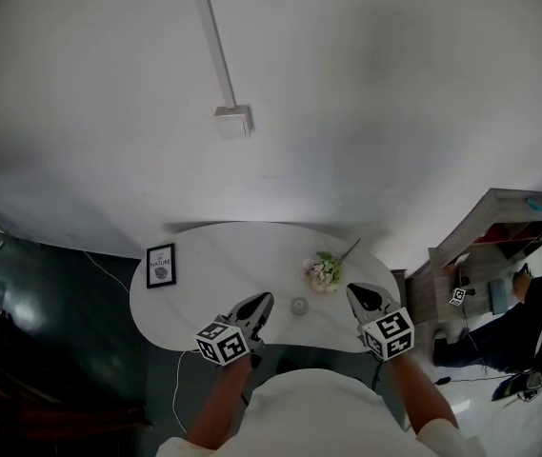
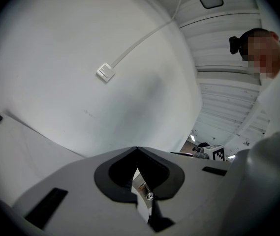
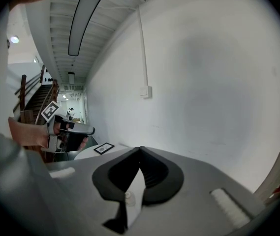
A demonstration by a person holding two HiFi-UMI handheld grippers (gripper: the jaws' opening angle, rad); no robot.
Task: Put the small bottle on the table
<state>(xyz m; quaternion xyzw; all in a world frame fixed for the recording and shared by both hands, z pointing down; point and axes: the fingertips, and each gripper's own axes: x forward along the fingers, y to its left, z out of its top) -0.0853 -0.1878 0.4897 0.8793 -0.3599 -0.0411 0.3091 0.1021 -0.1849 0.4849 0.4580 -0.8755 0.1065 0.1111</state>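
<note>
The small bottle [image 1: 299, 306] stands on the white oval table [image 1: 223, 255], near its front edge, between my two grippers. My left gripper [image 1: 263, 301] is just left of it, shut and holding nothing. My right gripper [image 1: 354, 291] is to the bottle's right, also shut and holding nothing. In the left gripper view the jaws [image 2: 137, 149] meet at their tips and point at the white wall. In the right gripper view the jaws [image 3: 140, 149] are closed too, and the bottle [image 3: 128, 196] shows faintly through the slit below them. Neither gripper touches the bottle.
A framed picture [image 1: 160, 265] stands on the table's left part and a small bunch of flowers [image 1: 326, 272] lies right of centre. A switch box [image 1: 233, 122] with a conduit is on the wall. A wooden shelf [image 1: 499, 227] and a seated person [image 1: 537, 322] are at the right.
</note>
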